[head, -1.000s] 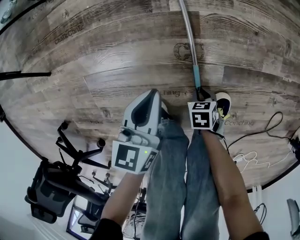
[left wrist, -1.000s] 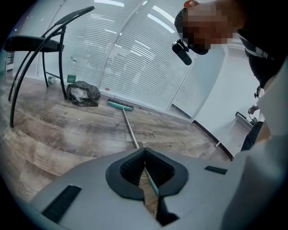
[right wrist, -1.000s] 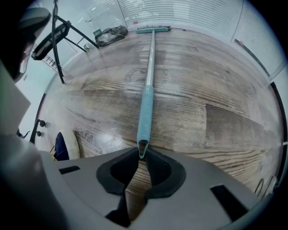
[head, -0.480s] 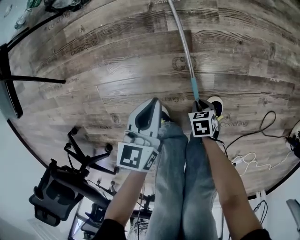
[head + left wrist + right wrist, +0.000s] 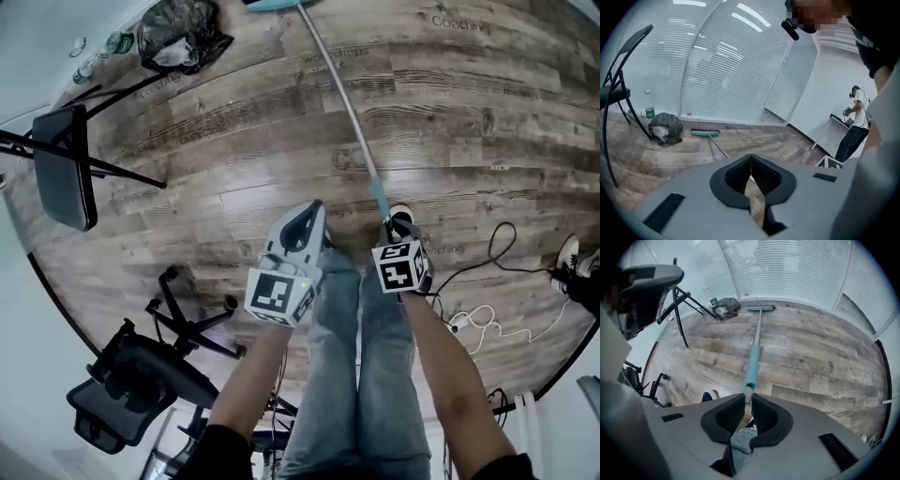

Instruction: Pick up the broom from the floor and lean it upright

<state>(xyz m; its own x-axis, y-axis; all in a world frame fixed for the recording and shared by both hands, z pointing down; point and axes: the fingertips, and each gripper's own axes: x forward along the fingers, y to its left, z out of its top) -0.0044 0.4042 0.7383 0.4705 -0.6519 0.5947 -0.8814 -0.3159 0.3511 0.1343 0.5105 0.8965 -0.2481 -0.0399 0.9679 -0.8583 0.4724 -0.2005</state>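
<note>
I am holding my right gripper low in the middle of its own view. Its jaws are pinching the very tip of the teal grip on the long broom, which has a silver metal pole and a flat teal brush head. My left gripper is pressed together with nothing in it, and it is hanging just beside the right one, left of my legs, in the head view.

From my pinch the pole is running up the frame and away from me. The brush head is lying on the brown wooden floor at the top of the frame, close to the white blinds. A crumpled black bag is sitting just left of the brush head. A black folding chair is standing at the upper left.

I think I am on the lifting step, and the broom is not upright yet. My pinch is only on the tip, so the pole could twist or slip out. To do this well, I should be squeezing firmly, raising the tip slowly, and letting the brush head stay down as the turning point. My free left gripper could be catching the pole lower down to steady it.
</note>
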